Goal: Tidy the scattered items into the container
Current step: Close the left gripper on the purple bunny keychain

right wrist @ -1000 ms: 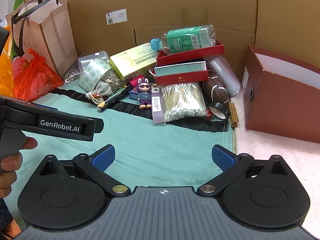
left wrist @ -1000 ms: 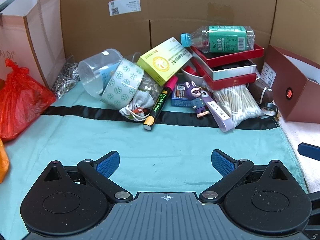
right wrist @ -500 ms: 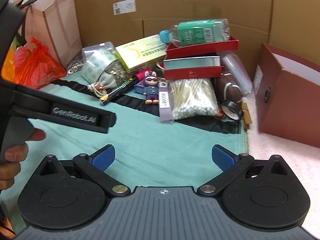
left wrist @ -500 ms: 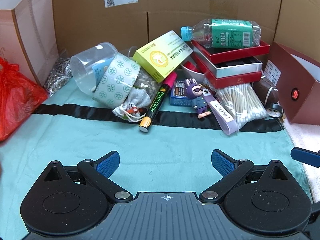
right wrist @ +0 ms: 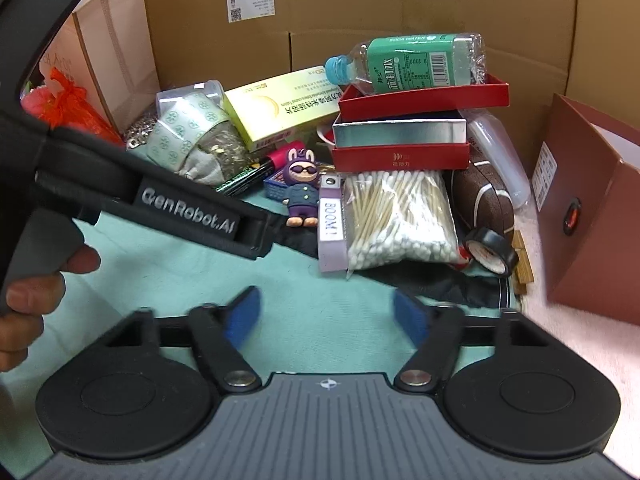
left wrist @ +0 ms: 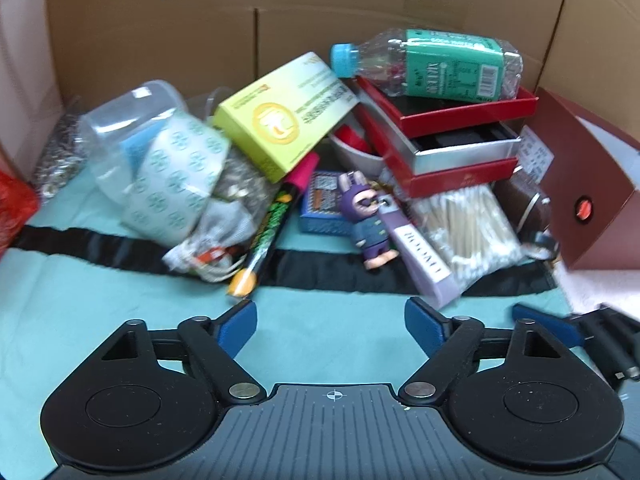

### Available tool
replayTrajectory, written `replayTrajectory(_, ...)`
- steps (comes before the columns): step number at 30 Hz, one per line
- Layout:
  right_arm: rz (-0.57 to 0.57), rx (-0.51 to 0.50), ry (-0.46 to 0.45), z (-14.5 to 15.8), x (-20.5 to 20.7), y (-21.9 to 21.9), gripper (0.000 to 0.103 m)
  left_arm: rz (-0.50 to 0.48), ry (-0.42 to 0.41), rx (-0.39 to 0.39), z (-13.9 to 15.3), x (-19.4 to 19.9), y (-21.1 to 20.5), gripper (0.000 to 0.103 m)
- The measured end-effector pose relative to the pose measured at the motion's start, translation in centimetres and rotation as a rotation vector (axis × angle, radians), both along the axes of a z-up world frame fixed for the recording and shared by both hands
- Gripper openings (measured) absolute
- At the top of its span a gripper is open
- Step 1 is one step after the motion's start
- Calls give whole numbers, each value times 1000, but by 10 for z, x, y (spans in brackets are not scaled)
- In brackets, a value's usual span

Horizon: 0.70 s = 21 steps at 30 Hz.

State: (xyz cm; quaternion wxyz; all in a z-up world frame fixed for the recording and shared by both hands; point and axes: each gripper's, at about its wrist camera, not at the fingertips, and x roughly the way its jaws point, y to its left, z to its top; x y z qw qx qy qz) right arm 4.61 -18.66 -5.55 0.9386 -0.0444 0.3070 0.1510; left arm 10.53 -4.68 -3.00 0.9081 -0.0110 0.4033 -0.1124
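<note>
Teal cloth (left wrist: 320,304), marker (left wrist: 272,224) just beyond left gripper (left wrist: 331,316); both grippers' jaws closing, nothing between.

The right gripper (right wrist: 326,316) hangs over the teal cloth (right wrist: 168,276), its jaws closing on nothing. Past it lie a bag of swabs (right wrist: 400,216), a purple toy (right wrist: 302,188) and black tape (right wrist: 490,252). A bottle (right wrist: 412,62) lies on red boxes (right wrist: 412,128).
</note>
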Motion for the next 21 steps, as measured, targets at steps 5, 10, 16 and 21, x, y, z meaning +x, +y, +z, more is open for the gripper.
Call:
replayTrajectory(5,9,-20,-29,-1,10,3,49,-5,17,-44,1,23,-3,81)
replayTrajectory(10,-4,19,9,-4,23,0,21,5,39,-68,-2,44,-11,78)
replayTrajectory(16,-2,46,21,-5,26,-2,22,-9,71,-103,-6,60,-13,66)
replayTrajectory(21,-8,51,23,-6,28,-2,23,-23,62,-104,-9,67,-16,66)
